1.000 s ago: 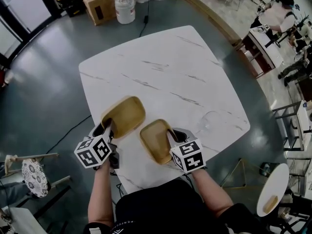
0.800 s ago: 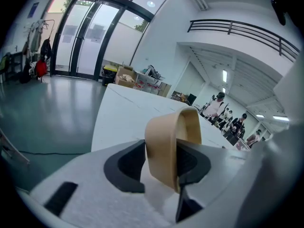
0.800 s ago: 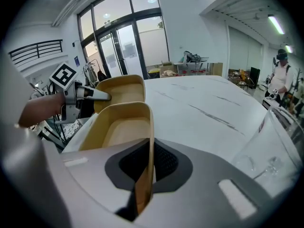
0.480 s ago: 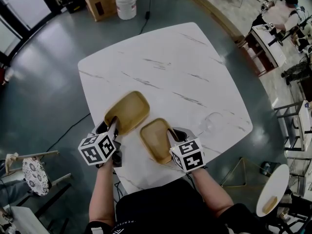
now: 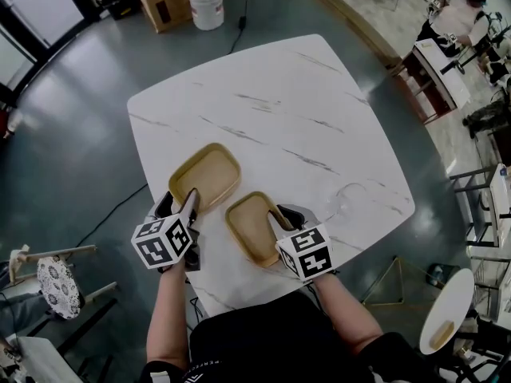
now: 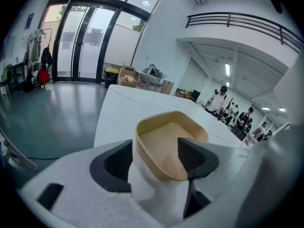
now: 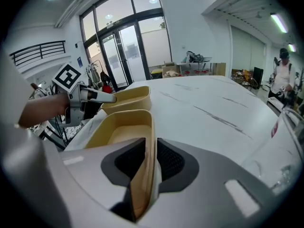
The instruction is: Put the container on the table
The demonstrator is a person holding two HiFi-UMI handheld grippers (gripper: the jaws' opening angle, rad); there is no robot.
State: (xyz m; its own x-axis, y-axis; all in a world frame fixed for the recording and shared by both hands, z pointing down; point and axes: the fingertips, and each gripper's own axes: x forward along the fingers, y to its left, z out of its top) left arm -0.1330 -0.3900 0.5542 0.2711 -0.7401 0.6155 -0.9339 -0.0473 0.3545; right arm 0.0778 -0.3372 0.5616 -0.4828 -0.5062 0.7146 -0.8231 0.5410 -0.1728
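Observation:
Two tan, shallow, rounded-square containers lie flat on the white marble table (image 5: pixel 303 110) near its front edge. The left container (image 5: pixel 206 175) (image 6: pixel 166 144) has its near rim between the pads of my left gripper (image 5: pixel 182 203) (image 6: pixel 154 161). Those jaws are opening and stand apart from the wall, with bare table showing beside it. The right container (image 5: pixel 249 226) (image 7: pixel 118 132) has its side wall between the pads of my right gripper (image 5: pixel 275 219) (image 7: pixel 151 160). Its jaws are opening too, and a thin gap shows beside the wall. The right gripper view also takes in the left container (image 7: pixel 130 98) and the left gripper (image 7: pixel 78 96).
A clear glass item (image 5: pixel 345 198) stands on the table to the right of the right container. On the floor beyond the table are a cardboard box (image 5: pixel 164 6) and water bottles (image 5: pixel 206 5). A cushioned chair (image 5: pixel 56 287) stands at the left and a round white stand (image 5: pixel 447 309) at the lower right.
Both containers have come down from a tilt to lie flat on the table. Both grippers' jaws have widened, while the hands have stayed almost in place.

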